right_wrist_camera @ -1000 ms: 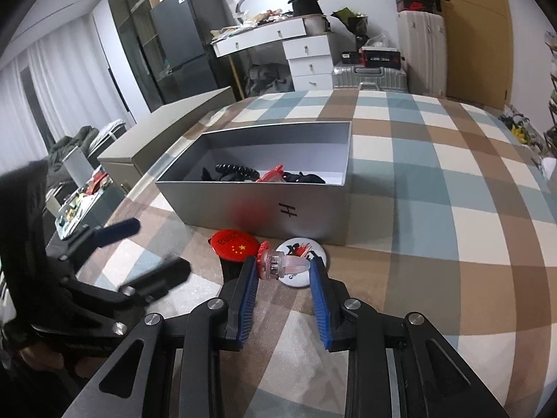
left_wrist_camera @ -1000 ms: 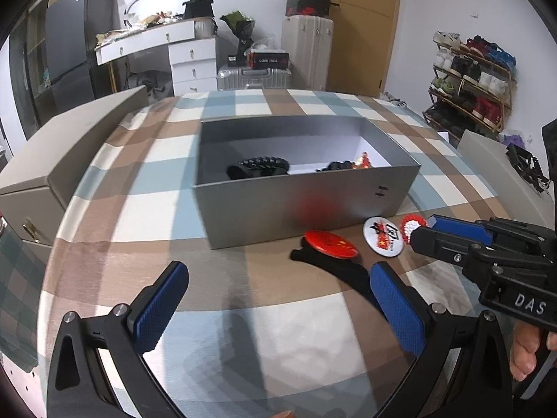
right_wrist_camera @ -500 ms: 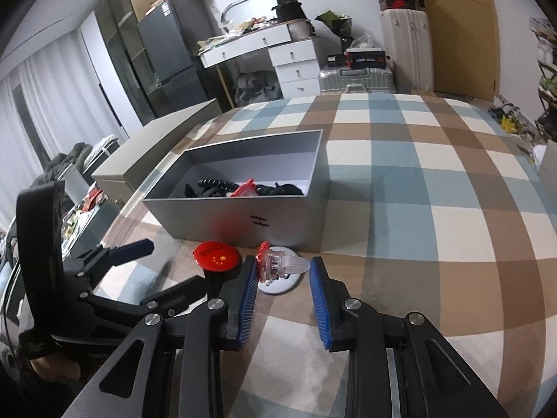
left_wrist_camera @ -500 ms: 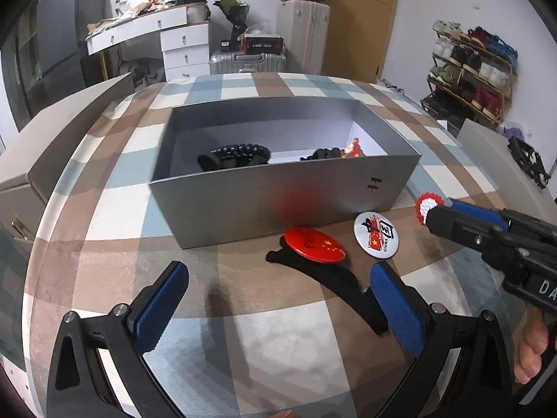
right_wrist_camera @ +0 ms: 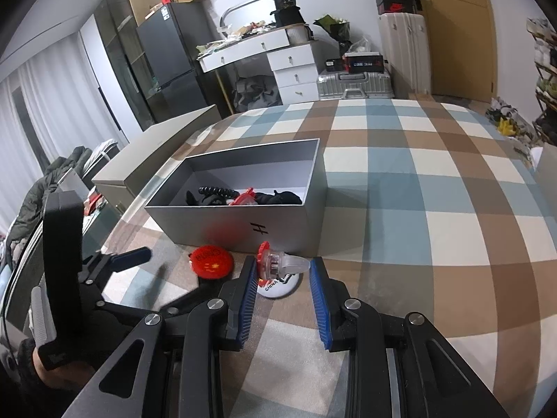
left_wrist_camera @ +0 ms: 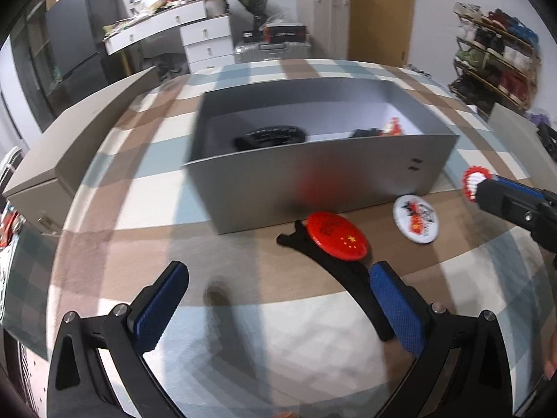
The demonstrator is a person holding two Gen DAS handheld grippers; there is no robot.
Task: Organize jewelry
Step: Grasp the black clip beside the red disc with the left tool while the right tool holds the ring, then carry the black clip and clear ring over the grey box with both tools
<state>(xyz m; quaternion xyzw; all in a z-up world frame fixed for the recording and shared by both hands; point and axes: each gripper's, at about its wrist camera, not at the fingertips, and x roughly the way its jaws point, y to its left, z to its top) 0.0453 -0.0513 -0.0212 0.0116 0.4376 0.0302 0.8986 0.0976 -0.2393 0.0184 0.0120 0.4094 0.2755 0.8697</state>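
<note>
Since a second ago: my right tongs [right_wrist_camera: 282, 275] have lifted the red-frilled clear piece [right_wrist_camera: 278, 264] off the counter [right_wrist_camera: 452, 237]; it now hangs over the white badge [right_wrist_camera: 280, 284].
Left tongs [left_wrist_camera: 278, 299]: released, jaws wide, holding nothing, low over the counter just short of the black strap [left_wrist_camera: 344, 271].
Grey box [right_wrist_camera: 243, 223]: open, on the counter behind the loose items; black pieces and one red piece already lie inside.
Red badge [left_wrist_camera: 336, 235]: round, yellow stars, resting on the strap's end, just in front of the box wall.
White badge: flat, round, beside the red one.
Right tongs: clenched on the frilled piece, which sits against the left pad.
Frilled piece, looks: red toothed rim, clear faceted body, pale rounded tip.
Handling, my judgement: light, stiff, glossy plastic, likely slippery; grip across the clear body, not the frill.
</note>
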